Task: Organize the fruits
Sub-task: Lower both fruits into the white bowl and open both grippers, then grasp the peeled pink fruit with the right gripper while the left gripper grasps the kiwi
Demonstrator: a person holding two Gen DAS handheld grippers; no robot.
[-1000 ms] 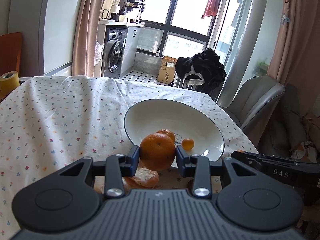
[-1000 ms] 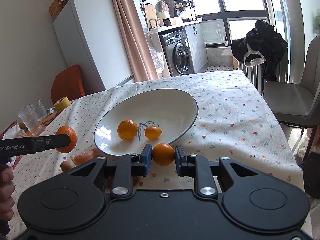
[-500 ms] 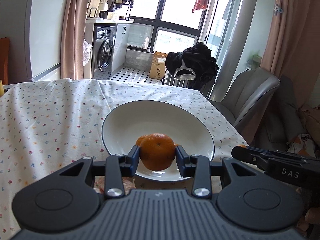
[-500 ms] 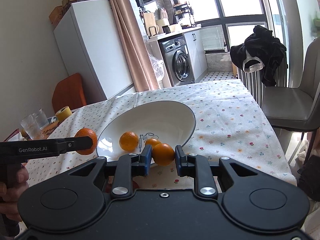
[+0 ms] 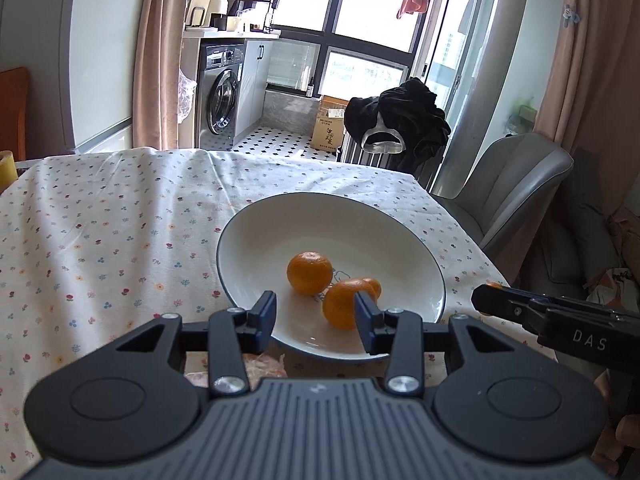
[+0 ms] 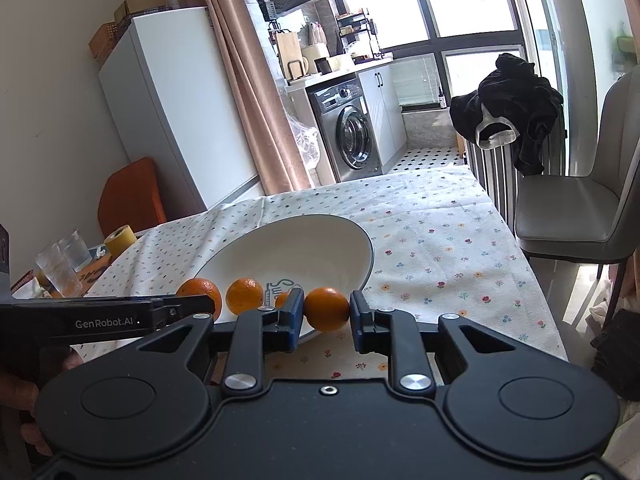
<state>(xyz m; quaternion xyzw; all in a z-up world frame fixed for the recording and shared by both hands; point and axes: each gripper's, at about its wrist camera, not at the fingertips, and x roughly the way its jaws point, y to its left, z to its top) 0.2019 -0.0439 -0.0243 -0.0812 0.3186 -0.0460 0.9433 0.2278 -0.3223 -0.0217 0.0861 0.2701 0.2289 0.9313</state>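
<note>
- Two tongs are hovering at the near rim of the white bowl (image 5: 256,228): the left tongs (image 5: 315,317) are standing spread wide, gripping nothing.
- The right tongs (image 6: 327,314) are clamping a mandarin (image 6: 327,309) just over that rim.
- Three fruits are lying inside the bowl: an orange (image 5: 310,273), another orange (image 5: 343,309) against the right finger, and a smaller fruit (image 5: 374,286) peeking behind it.
- The bowl is sitting on the floral-clothed desk (image 5: 100,232).
</note>
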